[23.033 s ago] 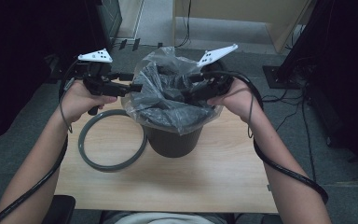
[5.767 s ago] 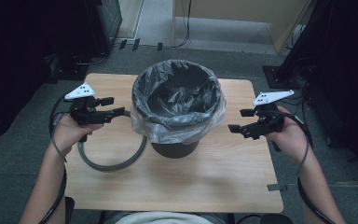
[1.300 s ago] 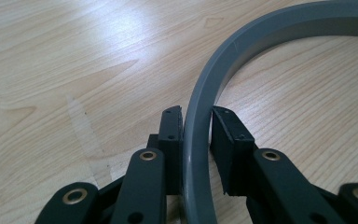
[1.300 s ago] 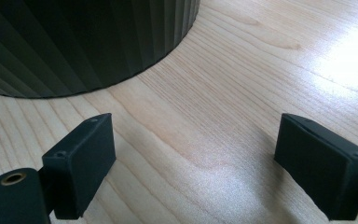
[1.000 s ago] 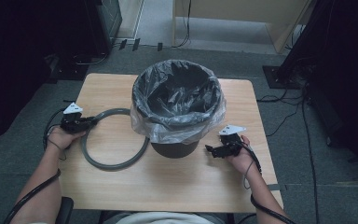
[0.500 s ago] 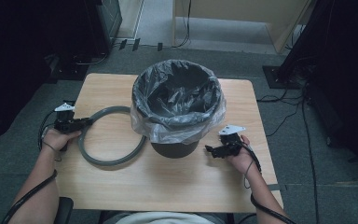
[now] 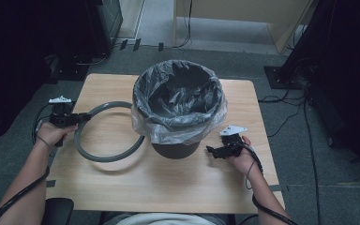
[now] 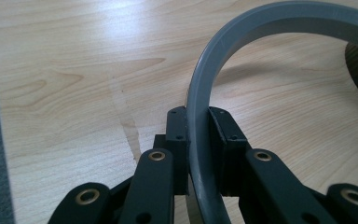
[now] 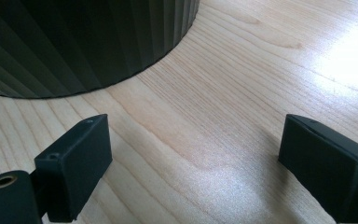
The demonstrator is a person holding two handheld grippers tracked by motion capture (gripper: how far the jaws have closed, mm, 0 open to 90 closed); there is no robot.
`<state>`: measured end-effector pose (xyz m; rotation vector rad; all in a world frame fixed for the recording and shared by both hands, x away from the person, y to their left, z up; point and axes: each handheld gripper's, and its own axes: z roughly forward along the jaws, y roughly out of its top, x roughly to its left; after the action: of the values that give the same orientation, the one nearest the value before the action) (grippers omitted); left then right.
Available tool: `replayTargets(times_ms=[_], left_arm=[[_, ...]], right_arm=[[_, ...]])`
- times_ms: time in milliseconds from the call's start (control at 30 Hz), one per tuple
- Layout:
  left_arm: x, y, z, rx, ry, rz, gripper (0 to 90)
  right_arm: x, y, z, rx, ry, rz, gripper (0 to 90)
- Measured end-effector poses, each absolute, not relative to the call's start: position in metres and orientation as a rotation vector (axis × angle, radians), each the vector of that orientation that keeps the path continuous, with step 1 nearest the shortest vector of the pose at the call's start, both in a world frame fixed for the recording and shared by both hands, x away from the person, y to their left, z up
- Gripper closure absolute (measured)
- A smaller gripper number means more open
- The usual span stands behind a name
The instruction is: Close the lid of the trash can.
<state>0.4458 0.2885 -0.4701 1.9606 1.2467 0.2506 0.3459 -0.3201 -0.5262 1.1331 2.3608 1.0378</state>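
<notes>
Grey plastic fills the gap between our left gripper's [image 8: 198,154] two black jaws: in the left gripper view they are pressed in from either side on the rim of the flat grey plastic ring [image 8: 200,93], which curves up and away to the right over the pale wooden table [image 8: 74,70]. From the high view we see our left gripper [image 7: 77,118] at the table's left edge, holding the ring [image 7: 105,157] at its leftmost part, while the ring's far right side runs up against the base of the dark ribbed waste bin [image 7: 176,149]. We cannot tell whether the ring lies flat or is tipped up slightly at the gripped end.

Our right gripper [image 9: 196,163] has its jaws spread wide with nothing between them, just bare table [image 9: 242,93]; the bin's ribbed wall [image 9: 74,42] stands near, ahead and to the left in that view. In the high view this gripper [image 7: 212,151] sits low beside the bin's right side, not touching it.

Farther off, the bin stands near the middle of the table [image 7: 168,187], lined with a clear plastic bag [image 7: 178,126] whose edge is folded down over the rim. Beyond the table we see grey floor [image 7: 215,37] with cables [image 7: 281,98].
</notes>
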Motion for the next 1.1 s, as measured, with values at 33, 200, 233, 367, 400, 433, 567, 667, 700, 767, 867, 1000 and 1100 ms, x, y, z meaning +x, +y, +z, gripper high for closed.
replayTargets(times_ms=[33,200,233,367,400,433,567,667,700,767,867,1000,1100], left_arm=[[0.446,0.288,-0.468,1.963,1.247,0.248,78.9],[0.447,0.291,-0.456,1.97,1.249,0.239,78.9],[0.447,0.292,-0.453,1.972,1.25,0.24,78.9],[0.447,0.295,-0.444,1.972,1.26,0.249,78.9],[0.447,0.296,-0.441,1.972,1.259,0.249,78.9],[0.447,0.297,-0.439,1.97,1.258,0.248,78.9],[0.447,0.3,-0.43,1.974,1.265,0.243,78.9],[0.446,0.304,-0.425,1.971,1.277,0.242,78.9],[0.446,0.304,-0.423,1.974,1.277,0.243,78.9],[0.446,0.306,-0.419,1.967,1.282,0.238,78.9],[0.447,0.309,-0.411,1.97,1.292,0.232,78.9],[0.447,0.311,-0.402,1.974,1.295,0.239,78.9],[0.447,0.314,-0.396,1.963,1.307,0.235,78.9]], right_arm=[[0.346,-0.32,-0.526,1.135,2.36,1.038,8.9],[0.346,-0.32,-0.526,1.135,2.361,1.038,8.9],[0.346,-0.32,-0.526,1.136,2.36,1.038,8.9],[0.346,-0.32,-0.526,1.136,2.36,1.038,8.9],[0.346,-0.32,-0.526,1.136,2.36,1.039,8.9],[0.346,-0.32,-0.526,1.135,2.361,1.038,8.8],[0.346,-0.32,-0.526,1.135,2.36,1.038,8.8],[0.346,-0.32,-0.526,1.136,2.358,1.039,8.8],[0.346,-0.32,-0.526,1.137,2.358,1.038,8.8],[0.346,-0.32,-0.526,1.137,2.358,1.039,8.8],[0.346,-0.32,-0.526,1.137,2.358,1.038,8.8],[0.346,-0.32,-0.526,1.137,2.358,1.038,8.8],[0.346,-0.32,-0.526,1.137,2.358,1.038,8.8]])
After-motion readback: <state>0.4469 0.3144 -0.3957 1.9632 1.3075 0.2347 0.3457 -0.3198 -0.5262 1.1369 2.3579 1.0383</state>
